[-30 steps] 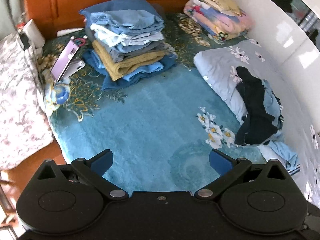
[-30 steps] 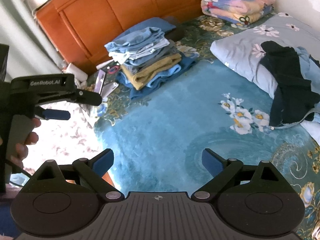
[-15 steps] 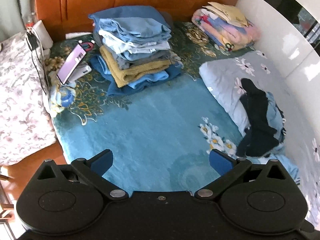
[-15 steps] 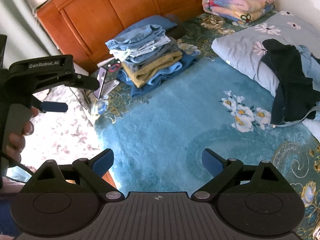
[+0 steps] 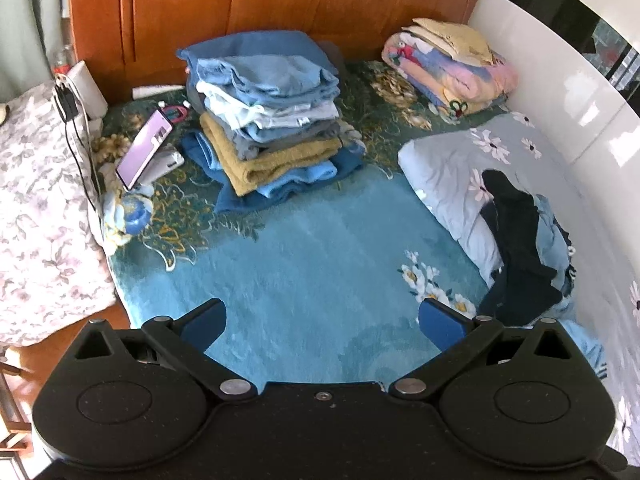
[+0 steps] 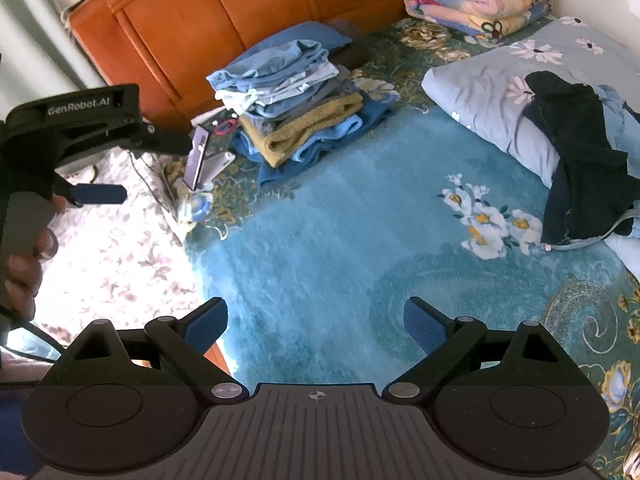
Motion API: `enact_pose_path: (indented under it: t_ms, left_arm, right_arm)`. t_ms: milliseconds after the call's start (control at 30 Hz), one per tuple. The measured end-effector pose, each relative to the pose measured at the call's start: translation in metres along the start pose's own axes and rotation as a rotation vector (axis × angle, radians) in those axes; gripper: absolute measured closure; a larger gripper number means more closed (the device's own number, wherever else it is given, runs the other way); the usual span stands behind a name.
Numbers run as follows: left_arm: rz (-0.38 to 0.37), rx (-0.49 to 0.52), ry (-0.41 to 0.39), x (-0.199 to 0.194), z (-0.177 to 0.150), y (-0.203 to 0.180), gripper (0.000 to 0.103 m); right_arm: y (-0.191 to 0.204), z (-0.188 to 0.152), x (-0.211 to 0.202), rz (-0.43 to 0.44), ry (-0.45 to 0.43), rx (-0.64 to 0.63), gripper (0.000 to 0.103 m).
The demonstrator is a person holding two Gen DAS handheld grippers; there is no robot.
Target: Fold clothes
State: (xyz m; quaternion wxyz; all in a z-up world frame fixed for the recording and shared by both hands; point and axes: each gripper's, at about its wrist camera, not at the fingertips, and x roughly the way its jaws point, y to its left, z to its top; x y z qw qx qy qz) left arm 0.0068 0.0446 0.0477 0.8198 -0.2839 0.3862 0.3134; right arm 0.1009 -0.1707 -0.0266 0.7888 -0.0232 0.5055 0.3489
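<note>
The left gripper [image 5: 322, 320] has pulled back from the folded stack [image 5: 272, 120] at 12 o'clock; it and the right gripper [image 6: 316, 320] gape empty. The dark garment [image 6: 576, 152] lies unfolded on the pillow [image 6: 484, 96] at 2 o'clock — light, floppy, probably best pinched at a hem corner.

A bed [image 5: 312, 264] covered by a teal flowered blanket [image 6: 340, 248], with an orange wooden headboard [image 5: 280, 4] at 12 o'clock. A stack of folded clothes [image 5: 272, 120] sits on the blanket toward 11 o'clock. At 10 o'clock a phone [image 5: 143, 148] leans tilted, just beside the stack. A folded, flowered quilt [image 5: 452, 72] rests at 1 o'clock. At 3 o'clock a grey flowered pillow [image 5: 460, 164] lies on the bed, a dark garment [image 5: 516, 240] and pale blue clothes [image 5: 554, 240] draped on it.
</note>
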Motion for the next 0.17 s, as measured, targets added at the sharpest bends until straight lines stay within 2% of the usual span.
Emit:
enact_pose_path:
  t_ms: [167]
  left_arm:
    - [0.039,0.003,-0.065,-0.0078,0.0024,-0.0033,0.001]
  right_arm:
    - [0.0,0.0007,0.0024,0.003,0.007,-0.002,0.008]
